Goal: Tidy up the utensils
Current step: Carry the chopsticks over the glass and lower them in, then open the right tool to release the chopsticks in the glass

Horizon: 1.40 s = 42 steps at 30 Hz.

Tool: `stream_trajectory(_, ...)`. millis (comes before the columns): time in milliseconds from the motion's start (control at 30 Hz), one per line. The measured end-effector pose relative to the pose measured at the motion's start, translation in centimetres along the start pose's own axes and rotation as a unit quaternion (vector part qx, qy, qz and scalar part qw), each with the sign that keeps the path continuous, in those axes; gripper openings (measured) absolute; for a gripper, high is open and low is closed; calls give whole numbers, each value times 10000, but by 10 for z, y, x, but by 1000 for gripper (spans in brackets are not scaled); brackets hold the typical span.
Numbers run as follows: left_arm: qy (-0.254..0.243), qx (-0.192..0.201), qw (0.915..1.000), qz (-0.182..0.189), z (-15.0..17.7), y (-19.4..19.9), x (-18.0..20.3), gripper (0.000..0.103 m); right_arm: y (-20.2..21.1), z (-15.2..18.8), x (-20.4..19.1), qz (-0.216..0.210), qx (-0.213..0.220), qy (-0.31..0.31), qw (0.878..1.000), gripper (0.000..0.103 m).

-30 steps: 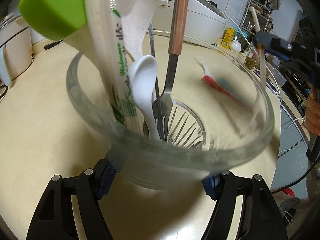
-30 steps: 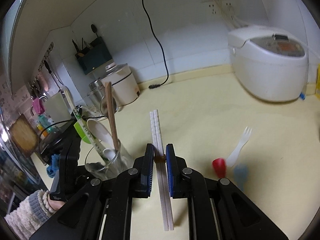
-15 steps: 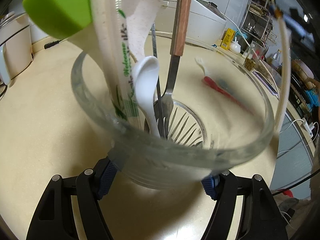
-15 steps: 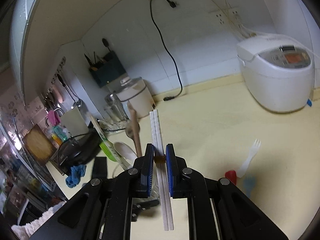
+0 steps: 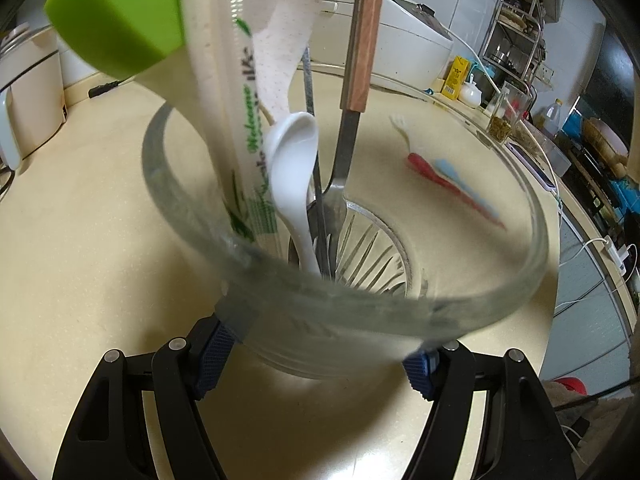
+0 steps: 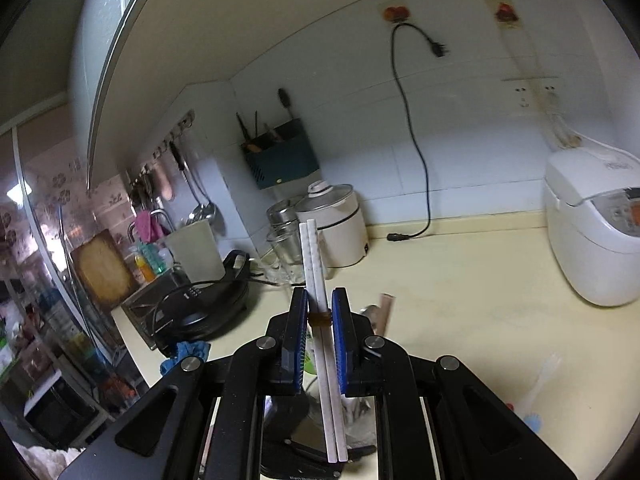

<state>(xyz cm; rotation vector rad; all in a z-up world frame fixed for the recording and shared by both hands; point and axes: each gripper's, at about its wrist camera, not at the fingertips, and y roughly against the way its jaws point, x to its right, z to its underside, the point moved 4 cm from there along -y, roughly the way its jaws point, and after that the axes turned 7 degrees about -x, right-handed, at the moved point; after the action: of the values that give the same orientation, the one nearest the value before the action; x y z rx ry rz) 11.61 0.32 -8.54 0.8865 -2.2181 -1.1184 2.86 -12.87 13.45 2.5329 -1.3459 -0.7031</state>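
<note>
The left gripper (image 5: 320,354) clamps a glass (image 5: 532,240) by its lower wall, one blue pad (image 5: 214,346) on each side; the near rim is smeared by blur and fills much of the left wrist view. Inside the glass stand a white spoon (image 5: 294,168), a fork (image 5: 340,184) with a wooden handle that runs out of the top of the frame, and a paper-sleeved utensil (image 5: 236,120) printed with green lettering. A green piece (image 5: 116,16) at the upper left is cut off by the frame edge, so what it belongs to cannot be told. A speckled white shape (image 5: 288,52) behind the sleeve is also cut off above. Seen through the far glass wall, and distorted by it, a white plastic fork (image 5: 400,128), a red handle (image 5: 424,168) and a blue handle (image 5: 452,172) lie on the counter (image 5: 80,220).

The right gripper (image 6: 320,312) is closed narrowly on a pair of white chopsticks (image 6: 316,264), held near their middle with a brown band (image 6: 320,318) between the pads. The sticks point up and away; their lower ends lie between the gripper's black arms. Below the gripper only slivers of the glass and its contents show, mostly hidden by the fingers. A wooden handle tip (image 6: 386,312) pokes out just right of the pads. At the lower right, the plastic fork is faint and blurred. A rice cooker (image 6: 592,232) stands on the counter at the right, partly cut off.
</note>
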Motion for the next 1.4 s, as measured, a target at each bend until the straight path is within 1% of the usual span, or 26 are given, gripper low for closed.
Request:
stream_trajectory(200, -8, -2, 10000, -11, 0, 0, 0, 75, -20, -13, -12, -25, 50, 70, 10000, 12)
stream_trajectory(367, 14, 5, 10000, 22, 0, 1, -1, 75, -39, -18, -16, 377, 155, 359, 9985, 12)
stream_trajectory(533, -7, -2, 10000, -11, 0, 1, 0, 75, -63, -13, -8, 387, 115, 220, 9989, 12)
stream_trajectory(700, -15, -6, 10000, -21, -1, 1, 1, 75, -79, -1, -5, 409, -88, 156, 9990, 12)
stream_trajectory(833, -6, -2, 10000, -5, 0, 1, 1, 75, -84, 9, -4, 544, -257, 231, 9979, 12)
stream_trajectory(1033, 8, 0, 10000, 14, 0, 0, 0, 75, -96, 19, -1, 500, -617, 263, 9965, 13)
stream_trajectory(1200, -6, -5, 10000, -8, 1, 0, -1, 75, -101, 24, -3, 443, -772, 299, 9956, 13)
stream_trajectory(1267, -6, -5, 10000, -5, 1, 1, -2, 75, -101, 25, -5, 439, -811, 321, 9952, 14)
stream_trajectory(1333, -6, -4, 10000, -3, 1, 1, -3, 75, -101, 25, -7, 555, -801, 376, 9945, 24)
stream_trajectory(1400, -10, -6, 10000, -11, 1, 2, -4, 75, -98, 23, -9, 648, -712, 423, 9944, 29)
